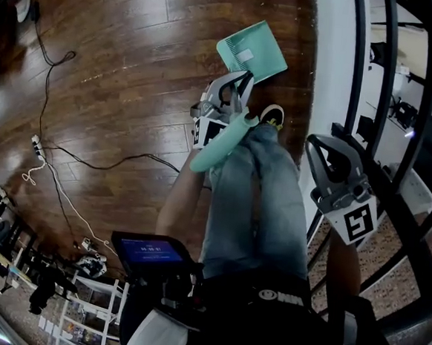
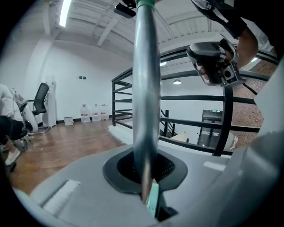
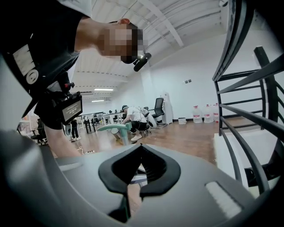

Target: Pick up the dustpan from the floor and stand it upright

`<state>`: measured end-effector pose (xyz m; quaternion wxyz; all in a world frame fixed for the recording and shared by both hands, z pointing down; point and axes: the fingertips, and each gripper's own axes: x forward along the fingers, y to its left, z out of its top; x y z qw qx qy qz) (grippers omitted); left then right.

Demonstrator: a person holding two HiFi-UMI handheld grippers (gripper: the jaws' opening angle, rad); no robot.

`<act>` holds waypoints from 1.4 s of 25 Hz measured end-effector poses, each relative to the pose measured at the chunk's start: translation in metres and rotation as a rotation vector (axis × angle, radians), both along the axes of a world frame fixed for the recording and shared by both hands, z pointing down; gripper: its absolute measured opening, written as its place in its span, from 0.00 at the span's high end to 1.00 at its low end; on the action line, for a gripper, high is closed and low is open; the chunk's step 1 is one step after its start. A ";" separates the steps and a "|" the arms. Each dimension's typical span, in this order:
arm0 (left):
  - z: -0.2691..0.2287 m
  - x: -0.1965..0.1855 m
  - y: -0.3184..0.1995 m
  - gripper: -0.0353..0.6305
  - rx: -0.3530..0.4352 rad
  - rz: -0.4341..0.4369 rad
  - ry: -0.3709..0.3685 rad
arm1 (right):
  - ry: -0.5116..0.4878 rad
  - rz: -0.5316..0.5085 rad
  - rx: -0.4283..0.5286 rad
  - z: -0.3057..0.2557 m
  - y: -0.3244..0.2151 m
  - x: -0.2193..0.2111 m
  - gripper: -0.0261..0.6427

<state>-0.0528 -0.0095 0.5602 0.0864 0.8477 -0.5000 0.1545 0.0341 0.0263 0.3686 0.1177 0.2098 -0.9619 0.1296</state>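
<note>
The teal dustpan [image 1: 251, 52] hangs with its pan just above the wooden floor [image 1: 120, 64], and its long handle slants back to a teal grip [image 1: 218, 142]. My left gripper [image 1: 236, 88] is shut on the handle's metal pole [image 2: 145, 88], which rises straight up between the jaws in the left gripper view. My right gripper [image 1: 335, 159] is off to the right beside the railing. Its jaws are shut with nothing between them. The right gripper view shows the teal grip [image 3: 111, 128] beyond the shut right gripper [image 3: 133, 177].
A black metal railing [image 1: 385, 107] and a white ledge [image 1: 331, 80] run along the right. The person's jeans leg and shoe [image 1: 273, 114] are just below the pan. Cables [image 1: 90, 162] and a power strip [image 1: 36, 143] lie on the floor at the left.
</note>
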 end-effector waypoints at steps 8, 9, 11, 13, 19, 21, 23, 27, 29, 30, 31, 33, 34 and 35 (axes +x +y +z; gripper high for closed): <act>0.027 -0.025 0.043 0.68 -0.298 -0.029 -0.002 | 0.005 0.022 -0.023 -0.022 -0.006 0.002 0.96; 0.019 -0.029 0.051 0.70 -0.316 -0.037 -0.015 | 0.003 0.026 -0.023 -0.031 -0.005 0.002 0.96; -0.011 -0.040 0.069 0.77 -0.324 -0.051 -0.039 | -0.003 0.026 -0.018 -0.053 0.003 0.003 0.96; -0.060 -0.055 0.088 0.87 -0.293 -0.065 -0.058 | -0.023 0.025 -0.007 -0.082 0.014 -0.001 0.96; -0.250 -0.104 0.154 0.92 -0.155 -0.205 -0.006 | -0.157 -0.012 0.044 -0.201 0.063 -0.029 0.96; -0.314 -0.101 0.179 0.92 -0.096 -0.226 0.003 | -0.203 -0.042 0.057 -0.235 0.091 -0.035 0.96; -0.370 -0.085 0.188 0.92 -0.018 -0.220 -0.015 | -0.239 -0.086 0.089 -0.259 0.109 -0.038 0.96; -0.458 -0.045 0.200 0.92 0.160 -0.197 -0.041 | -0.374 -0.127 0.154 -0.309 0.137 -0.038 0.96; -0.493 -0.022 0.212 0.92 0.203 -0.184 -0.036 | -0.430 -0.124 0.180 -0.336 0.152 -0.030 0.96; -0.508 -0.012 0.217 0.92 0.218 -0.178 -0.029 | -0.447 -0.118 0.192 -0.348 0.158 -0.024 0.96; -0.521 -0.003 0.220 0.92 0.232 -0.173 -0.020 | -0.458 -0.111 0.198 -0.356 0.162 -0.019 0.96; -0.537 0.014 0.224 0.92 0.260 -0.157 -0.006 | -0.459 -0.096 0.191 -0.362 0.169 -0.007 0.96; -0.541 0.023 0.226 0.92 0.270 -0.147 -0.005 | -0.450 -0.086 0.182 -0.362 0.172 0.000 0.96; -0.544 0.030 0.229 0.92 0.276 -0.136 -0.006 | -0.440 -0.075 0.177 -0.361 0.175 0.006 0.96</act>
